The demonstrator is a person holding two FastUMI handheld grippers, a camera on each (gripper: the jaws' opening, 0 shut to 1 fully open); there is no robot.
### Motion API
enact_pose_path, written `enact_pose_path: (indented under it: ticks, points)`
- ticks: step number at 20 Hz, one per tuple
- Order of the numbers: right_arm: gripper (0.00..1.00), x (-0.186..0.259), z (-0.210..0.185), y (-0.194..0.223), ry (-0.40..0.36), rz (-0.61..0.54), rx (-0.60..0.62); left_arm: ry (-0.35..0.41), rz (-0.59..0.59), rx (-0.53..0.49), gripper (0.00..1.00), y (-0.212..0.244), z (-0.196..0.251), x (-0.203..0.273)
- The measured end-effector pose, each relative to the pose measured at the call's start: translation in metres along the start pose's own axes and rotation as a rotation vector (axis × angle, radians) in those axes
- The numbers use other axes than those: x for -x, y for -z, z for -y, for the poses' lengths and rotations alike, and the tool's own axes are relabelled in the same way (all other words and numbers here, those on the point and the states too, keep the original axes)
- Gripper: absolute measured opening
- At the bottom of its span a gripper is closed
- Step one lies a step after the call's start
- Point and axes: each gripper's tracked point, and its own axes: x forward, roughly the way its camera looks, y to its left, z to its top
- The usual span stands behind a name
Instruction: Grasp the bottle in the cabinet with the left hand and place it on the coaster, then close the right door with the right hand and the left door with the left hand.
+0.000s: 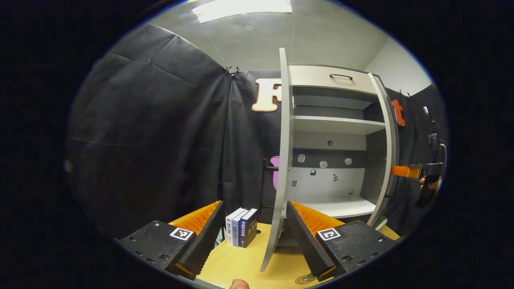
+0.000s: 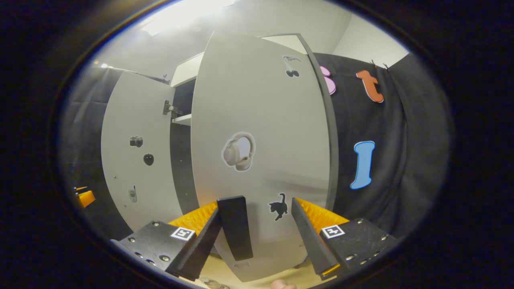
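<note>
Left gripper view: left gripper [image 1: 253, 237] low at 6 o'clock, fingers spread wide apart, nothing between the pads. The left door [image 1: 281, 160] stands edge-on up the centre, its lower edge running down between the two fingers; contact cannot be told. Cabinet [image 1: 341, 124] open at 2–3 o'clock, shelves bare in the visible part; small stickers on its back panel. Three books [image 1: 241, 226] stand upright on the table [image 1: 241, 261] just at 11 o'clock of the gripper gap. A piece of the coaster [image 1: 302, 279] shows at the bottom edge, 5 o'clock, beside the right finger. The bottle cannot be made out. At 3 o'clock, far off, the right gripper [image 1: 405, 171] reaches toward the cabinet's right side, a hand [image 1: 429, 184] behind it.

Right gripper view: right gripper [image 2: 257, 237] at 6 o'clock, jaws wide apart, close up to the outer face of the right door [image 2: 261, 152]. The dark door handle [image 2: 236, 226] stands upright just inside the left finger; touching or not, cannot tell. Left door [image 2: 136, 160] at 9 o'clock, swung open.
</note>
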Motion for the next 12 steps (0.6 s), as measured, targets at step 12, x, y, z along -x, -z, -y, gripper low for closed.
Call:
enact_pose_path:
  ticks: [12]
  points:
    - [0.99, -0.046, -0.024, -0.002, 0.079, 0.048, 0.096, -0.066, -0.016, 0.001, 0.96, 0.008, -0.044, -0.019]
